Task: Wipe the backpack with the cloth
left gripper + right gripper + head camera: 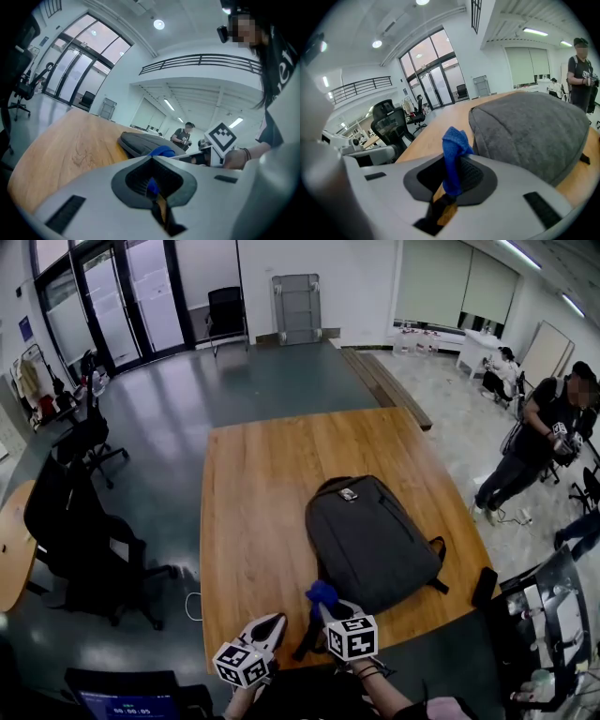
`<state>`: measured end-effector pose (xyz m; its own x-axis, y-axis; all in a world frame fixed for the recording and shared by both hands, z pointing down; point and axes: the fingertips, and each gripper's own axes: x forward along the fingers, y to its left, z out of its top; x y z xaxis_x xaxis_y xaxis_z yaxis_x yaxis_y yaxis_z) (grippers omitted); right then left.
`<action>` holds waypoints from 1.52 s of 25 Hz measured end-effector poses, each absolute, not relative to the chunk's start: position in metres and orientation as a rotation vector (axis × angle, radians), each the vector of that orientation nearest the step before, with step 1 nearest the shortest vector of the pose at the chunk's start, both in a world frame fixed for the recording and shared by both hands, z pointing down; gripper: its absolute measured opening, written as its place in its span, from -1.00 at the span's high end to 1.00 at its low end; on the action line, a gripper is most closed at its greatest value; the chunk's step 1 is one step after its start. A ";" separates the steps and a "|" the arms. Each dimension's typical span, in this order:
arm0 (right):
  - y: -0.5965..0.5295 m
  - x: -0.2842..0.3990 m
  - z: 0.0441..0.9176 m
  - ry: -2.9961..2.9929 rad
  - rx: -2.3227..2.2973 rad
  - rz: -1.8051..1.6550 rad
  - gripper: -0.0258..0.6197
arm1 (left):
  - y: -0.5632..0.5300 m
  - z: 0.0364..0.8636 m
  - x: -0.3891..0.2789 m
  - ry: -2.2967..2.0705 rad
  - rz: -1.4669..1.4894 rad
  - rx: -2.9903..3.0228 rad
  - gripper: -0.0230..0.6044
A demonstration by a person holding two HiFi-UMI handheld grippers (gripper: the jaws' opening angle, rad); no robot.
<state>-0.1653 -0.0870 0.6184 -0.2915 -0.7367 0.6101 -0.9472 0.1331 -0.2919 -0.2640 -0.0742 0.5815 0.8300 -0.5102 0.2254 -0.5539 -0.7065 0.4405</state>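
Note:
A grey backpack (370, 540) lies flat on the wooden table (262, 484), near its front right corner. My right gripper (328, 607) is shut on a blue cloth (322, 593), which sticks up just at the backpack's near left edge. The right gripper view shows the cloth (454, 150) bunched between the jaws, with the backpack (529, 126) close on the right. My left gripper (267, 629) hovers over the table's front edge, left of the right one, jaws together and empty. Past it, the left gripper view shows the cloth (161, 151) and the backpack (140, 142).
A black phone (484, 587) lies on the table right of the backpack. Black office chairs (84, 540) stand on the left, and a white cable (192, 606) lies on the floor. A person (544, 427) stands at the far right. A cluttered desk (544, 615) is close on the right.

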 end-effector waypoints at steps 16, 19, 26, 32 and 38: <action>0.007 -0.094 0.617 -2.251 1.395 0.811 0.75 | 0.023 0.585 -0.169 -0.835 0.120 2.508 0.93; 0.015 -0.098 0.614 -2.278 1.353 0.799 0.75 | 0.030 0.585 -0.170 -0.849 0.143 2.505 0.93; 0.027 -0.111 0.612 -2.316 1.279 0.811 0.75 | 0.019 0.576 -0.179 -0.856 0.154 2.522 0.93; 0.013 -0.111 0.619 -2.307 1.298 0.807 0.75 | -0.013 0.579 -0.188 -0.785 0.160 2.547 0.93; 0.016 -0.084 0.621 -2.248 1.400 0.804 0.75 | -0.021 0.582 -0.177 -0.711 0.137 2.559 0.93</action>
